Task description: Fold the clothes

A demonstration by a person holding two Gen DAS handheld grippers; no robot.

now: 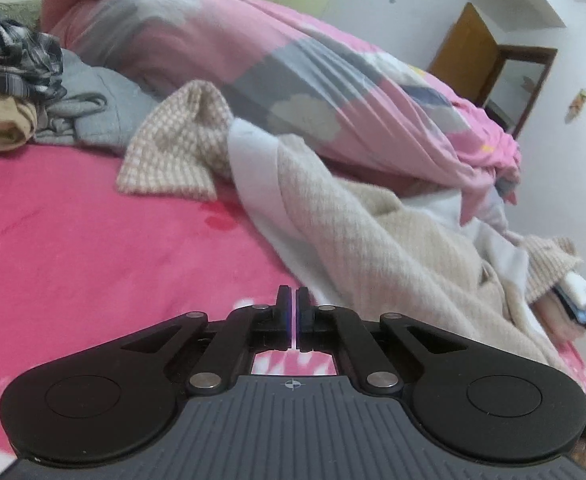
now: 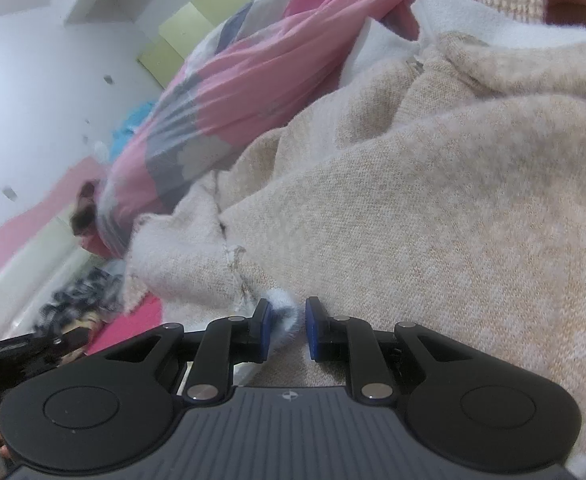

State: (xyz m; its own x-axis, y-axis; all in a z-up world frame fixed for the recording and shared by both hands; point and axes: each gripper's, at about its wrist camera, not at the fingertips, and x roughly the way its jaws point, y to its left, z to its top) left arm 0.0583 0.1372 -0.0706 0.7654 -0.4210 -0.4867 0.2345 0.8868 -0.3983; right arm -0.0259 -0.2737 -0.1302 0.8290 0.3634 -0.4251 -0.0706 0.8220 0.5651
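Left claw (image 1: 292, 300): my fingers are pressed together, gripping nothing, over the pink bed (image 1: 93, 248).
Right claw (image 2: 285, 320): spread apart, white hem between.
Beige sweater (image 1: 373, 240): crumpled at two o'clock from my left claw.

Left wrist view: sweater (image 1: 373, 248) sprawls on bed (image 1: 93, 248), centre to near right, one sleeve (image 1: 177, 148) reaching far left. Duvet (image 1: 293, 76) bunched behind it, far side. Clothes pile (image 1: 25, 92) far left, beside duvet. Left claw (image 1: 293, 304) near, over bare bed, just left of sweater. Right claw (image 2: 286, 320) on sweater.
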